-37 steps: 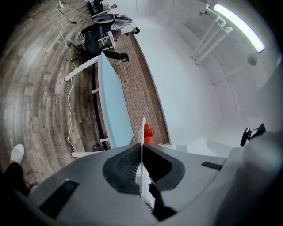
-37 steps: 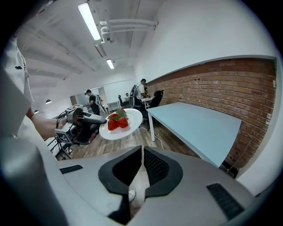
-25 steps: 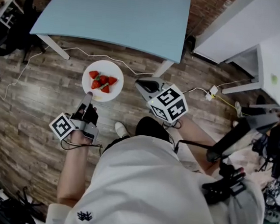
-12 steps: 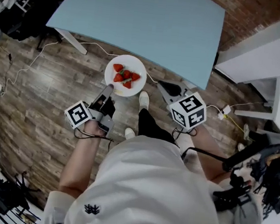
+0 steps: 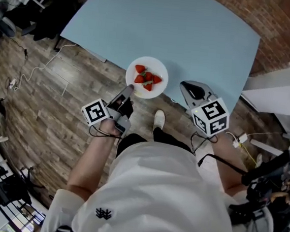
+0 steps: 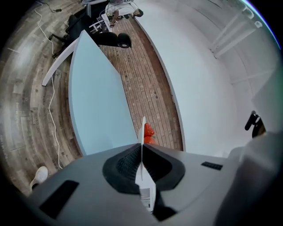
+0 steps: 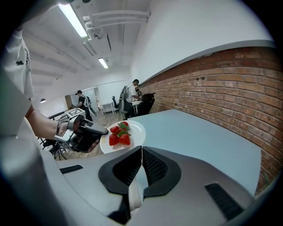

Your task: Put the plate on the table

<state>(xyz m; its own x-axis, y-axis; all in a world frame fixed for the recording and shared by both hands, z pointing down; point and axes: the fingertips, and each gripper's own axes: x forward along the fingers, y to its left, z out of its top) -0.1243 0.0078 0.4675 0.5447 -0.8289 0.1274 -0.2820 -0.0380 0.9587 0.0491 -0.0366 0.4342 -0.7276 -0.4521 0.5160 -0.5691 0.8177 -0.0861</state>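
A white plate [image 5: 157,69] with several strawberries [image 5: 146,78] is held level over the near edge of the light blue table [image 5: 168,28]. My left gripper [image 5: 128,90] is shut on the plate's near rim. In the left gripper view the plate [image 6: 143,130] shows edge-on between the jaws, with strawberries [image 6: 149,131] beyond and the table [image 6: 95,97] to the left. My right gripper [image 5: 184,84] hovers to the right of the plate, over the table edge, shut and holding nothing. The right gripper view shows its closed jaws [image 7: 141,150], the plate [image 7: 135,128] and the left gripper [image 7: 88,130].
A brick wall [image 7: 221,84] runs behind the table. A white cable [image 5: 37,69] lies on the wooden floor [image 5: 43,113]. The person's shoe [image 5: 159,119] is below the plate. Dark chairs and gear [image 5: 23,4] stand at left, white furniture [image 5: 285,91] at right.
The left gripper has carried the plate from over the floor up to the table's near edge. The right gripper has moved along beside it, still shut.
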